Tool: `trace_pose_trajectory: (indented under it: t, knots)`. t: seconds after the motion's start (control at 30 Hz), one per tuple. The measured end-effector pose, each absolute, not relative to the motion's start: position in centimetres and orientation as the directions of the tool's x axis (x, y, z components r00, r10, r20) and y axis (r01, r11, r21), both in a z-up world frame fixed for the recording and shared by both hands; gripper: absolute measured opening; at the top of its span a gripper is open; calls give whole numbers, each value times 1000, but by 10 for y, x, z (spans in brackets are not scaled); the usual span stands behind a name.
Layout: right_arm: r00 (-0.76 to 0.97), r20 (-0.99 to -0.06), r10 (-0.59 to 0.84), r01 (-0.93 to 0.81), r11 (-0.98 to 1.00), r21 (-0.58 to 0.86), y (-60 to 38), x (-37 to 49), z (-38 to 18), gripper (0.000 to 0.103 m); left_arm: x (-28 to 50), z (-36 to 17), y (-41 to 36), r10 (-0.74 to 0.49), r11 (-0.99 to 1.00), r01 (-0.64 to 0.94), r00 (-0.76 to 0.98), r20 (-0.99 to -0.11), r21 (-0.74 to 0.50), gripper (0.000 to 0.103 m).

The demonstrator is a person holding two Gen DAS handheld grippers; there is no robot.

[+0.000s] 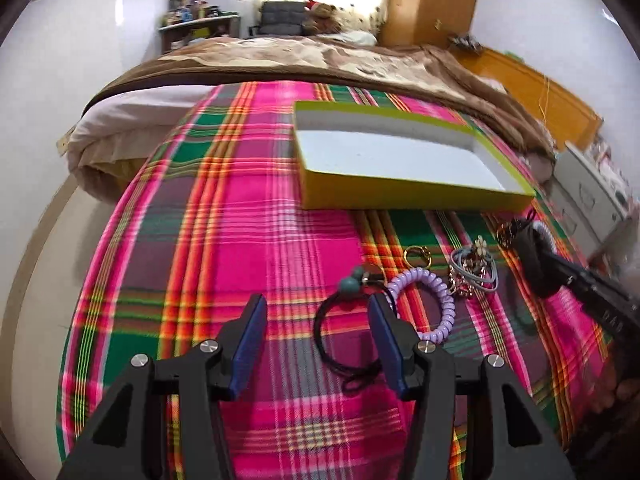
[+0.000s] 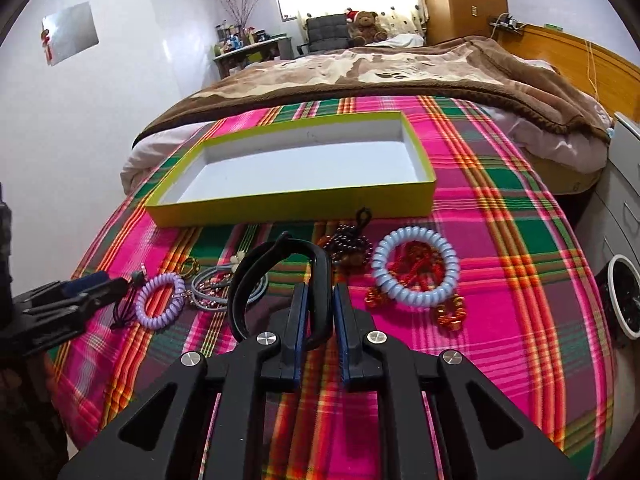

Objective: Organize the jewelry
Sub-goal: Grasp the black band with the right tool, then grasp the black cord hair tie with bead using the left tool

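Note:
A yellow-green box (image 1: 416, 196) (image 2: 288, 210) with an empty white inside lies on the plaid cloth. My left gripper (image 1: 318, 308) is open over a black hair tie with teal beads (image 1: 332, 344). A purple coil bracelet (image 1: 434, 300) (image 2: 160, 300) lies beside it. My right gripper (image 2: 320, 298) is shut on a black band (image 2: 276, 280) and holds it above the cloth; it shows in the left wrist view (image 1: 532, 264). A blue coil bracelet (image 2: 416, 272) lies over red beads (image 2: 416, 266). Grey hair ties (image 1: 476, 268) and a gold ring (image 1: 418, 256) lie between.
The plaid cloth (image 1: 240, 240) covers the near end of a bed with a brown blanket (image 2: 360, 68). A dark bead bracelet (image 2: 348, 244) lies near the box. A white cabinet (image 2: 624, 184) stands to the right of the bed.

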State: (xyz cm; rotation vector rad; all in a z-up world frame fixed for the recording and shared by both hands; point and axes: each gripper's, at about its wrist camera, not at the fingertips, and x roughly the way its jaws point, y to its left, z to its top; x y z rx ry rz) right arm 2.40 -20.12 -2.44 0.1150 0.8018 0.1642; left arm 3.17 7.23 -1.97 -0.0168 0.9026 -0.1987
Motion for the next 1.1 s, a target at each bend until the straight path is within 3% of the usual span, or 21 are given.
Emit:
trace_pose_trajectory:
  t: [0.2,0.4,0.5,0.57,0.67,1.1]
  knots:
    - [690,-699,187,-88,980,176,-208,26,-21,13,41,-25,55,-143,975,221,589,-796,-12,55]
    - [687,-700,196,-88,978,188,-209,28,-21,13,53,-25,51,-158,969,245,575,-803,-15,54]
    - [685,-701,198,-90,978,188,-209,30,-21,13,54,-25,49,-175,967,255,576,-799,-28,35]
    - [683,-702,199,-90,978,190,-209,31,-22,13,56,-24,49,-180,967,251,573,-800,-38,17]
    - [682,-703,202,-92,977,191,-208,32,-22,13,58,-24,50,-193,969,238,570,-799,-65,7]
    - [692,-693,201,-82,976,201,-213,33,-19,13,53,-9,61,-205,977,171,619,-758,-124,3]
